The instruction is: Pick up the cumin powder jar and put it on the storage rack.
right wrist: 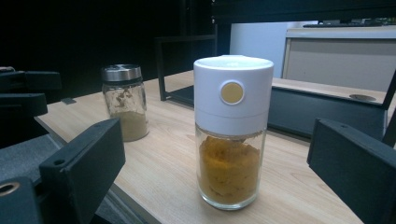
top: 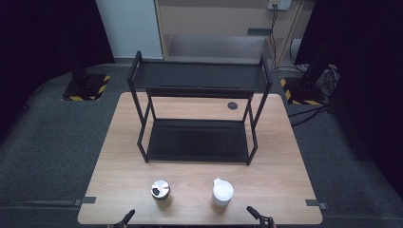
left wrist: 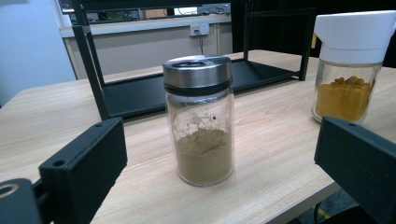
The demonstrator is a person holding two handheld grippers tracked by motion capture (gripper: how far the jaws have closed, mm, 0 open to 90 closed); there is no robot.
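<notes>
- No brand, label or writing can be read on either jar.
- The steel-lid jar (left wrist: 200,119) holds beige powder; it stands near the table's (top: 119,142) front edge, ahead of the left gripper (left wrist: 224,172), whose jaws are spread wide and hold nothing.
- The white-lid jar (right wrist: 232,130), with orange powder, stands beside it — the right gripper (right wrist: 217,172) is wide apart too, empty.
- Behind both stands a black rack (top: 199,76).
- High view: both grippers are cut off at the bottom edge.

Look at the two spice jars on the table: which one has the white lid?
The jar of orange powder, at the person's right. The other jar has a silver metal lid and holds beige powder.
</notes>
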